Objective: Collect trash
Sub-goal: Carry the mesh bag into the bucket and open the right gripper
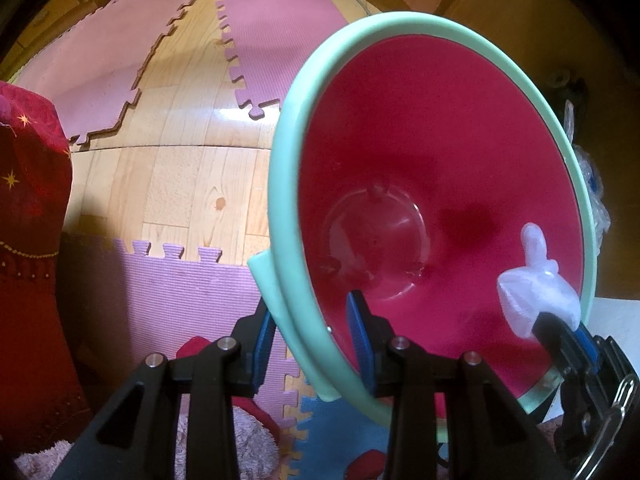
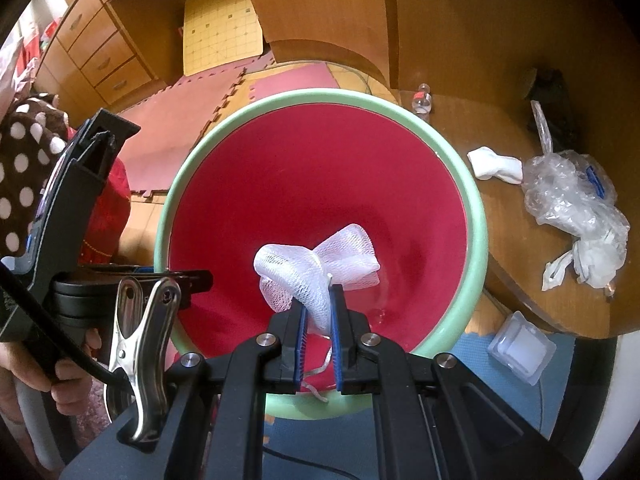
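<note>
Filling most of both views, the red bin [image 2: 320, 184] with its mint-green rim sits just beside the wooden tabletop [image 2: 516, 240]. Clamped on that rim is the left hand-held gripper [image 1: 316, 340], one pad inside and one outside. Over the bin's mouth, the right hand-held gripper [image 2: 319, 324] pinches a white mesh net [image 2: 316, 268], nearly closed. Crumpled clear plastic [image 2: 572, 196] and a white wad [image 2: 496, 168] lie on the tabletop.
</note>
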Demonstrator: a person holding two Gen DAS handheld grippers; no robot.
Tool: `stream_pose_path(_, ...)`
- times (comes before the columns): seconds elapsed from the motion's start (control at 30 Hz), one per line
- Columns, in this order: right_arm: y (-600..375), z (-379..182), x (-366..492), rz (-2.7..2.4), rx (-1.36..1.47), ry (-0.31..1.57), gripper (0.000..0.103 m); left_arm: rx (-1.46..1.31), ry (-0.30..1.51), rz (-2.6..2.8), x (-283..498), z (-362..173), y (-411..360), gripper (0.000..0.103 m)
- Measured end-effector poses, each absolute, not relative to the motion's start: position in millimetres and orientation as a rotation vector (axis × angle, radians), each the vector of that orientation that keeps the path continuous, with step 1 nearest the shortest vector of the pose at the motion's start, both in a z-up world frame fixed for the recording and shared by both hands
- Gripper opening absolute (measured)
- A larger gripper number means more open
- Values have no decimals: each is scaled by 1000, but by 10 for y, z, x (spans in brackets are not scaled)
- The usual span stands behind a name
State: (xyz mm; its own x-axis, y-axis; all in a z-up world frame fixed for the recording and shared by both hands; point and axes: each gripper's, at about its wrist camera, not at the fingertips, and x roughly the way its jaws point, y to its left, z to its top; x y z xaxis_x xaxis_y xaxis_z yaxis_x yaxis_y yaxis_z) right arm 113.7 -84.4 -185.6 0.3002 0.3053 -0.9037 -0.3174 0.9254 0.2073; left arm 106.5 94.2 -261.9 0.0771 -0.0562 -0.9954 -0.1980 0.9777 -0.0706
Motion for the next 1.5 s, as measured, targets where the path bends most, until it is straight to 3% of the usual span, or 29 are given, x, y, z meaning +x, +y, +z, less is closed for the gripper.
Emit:
stream_pose_path(0.7,-647,-1997,1150,464,-36,1244,11,-189,1492,114,1071,-2632,926,37)
stream_pose_path(0.9,-647,-1966,1136,456,-46,1228,26,-193,1493,115,1075,-2633,922,37)
stream_pose_path(1.17,-735,-1872,1116,437,-2,1196,58,-185,1493,117,1081,-2633,924,37)
stream_pose_path(1.5,-781,-1452,1019,457,-20,1116,60,-185,1493,118,1079,-2631,912,37)
